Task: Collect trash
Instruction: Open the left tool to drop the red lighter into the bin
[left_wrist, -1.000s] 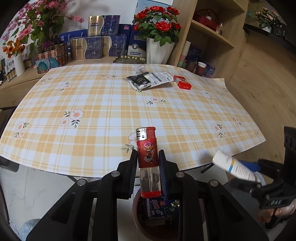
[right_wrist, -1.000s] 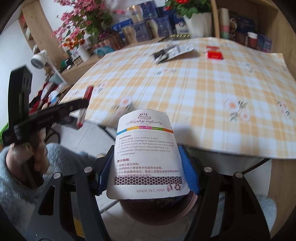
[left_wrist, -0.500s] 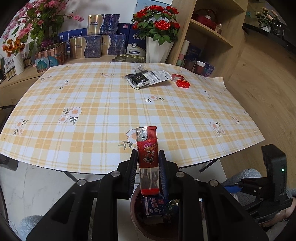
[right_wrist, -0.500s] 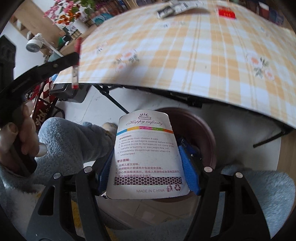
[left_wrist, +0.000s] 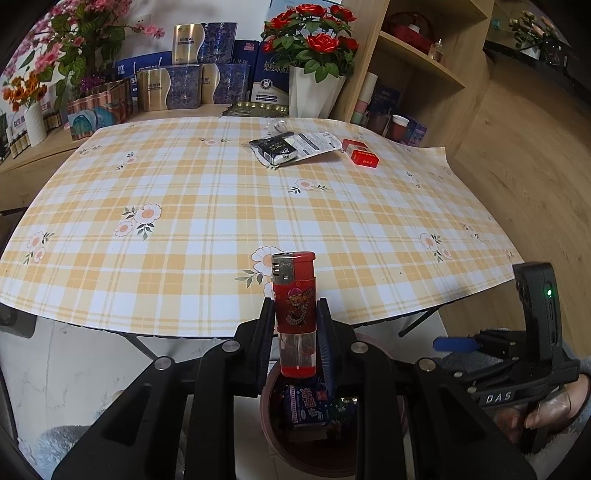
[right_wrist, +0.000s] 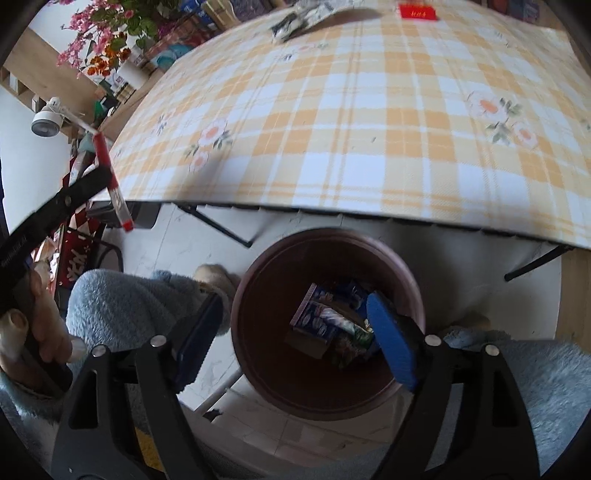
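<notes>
Left wrist view: left gripper (left_wrist: 295, 328) clamps a red plastic lighter (left_wrist: 294, 310) above the round brown bin (right_wrist: 328, 325), ready to drop; right gripper (right_wrist: 291, 347) hangs open, empty.

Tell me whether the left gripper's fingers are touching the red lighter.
Touching. The left wrist view shows both fingers of the left gripper pressed against the red lighter's sides, no gap.
</notes>
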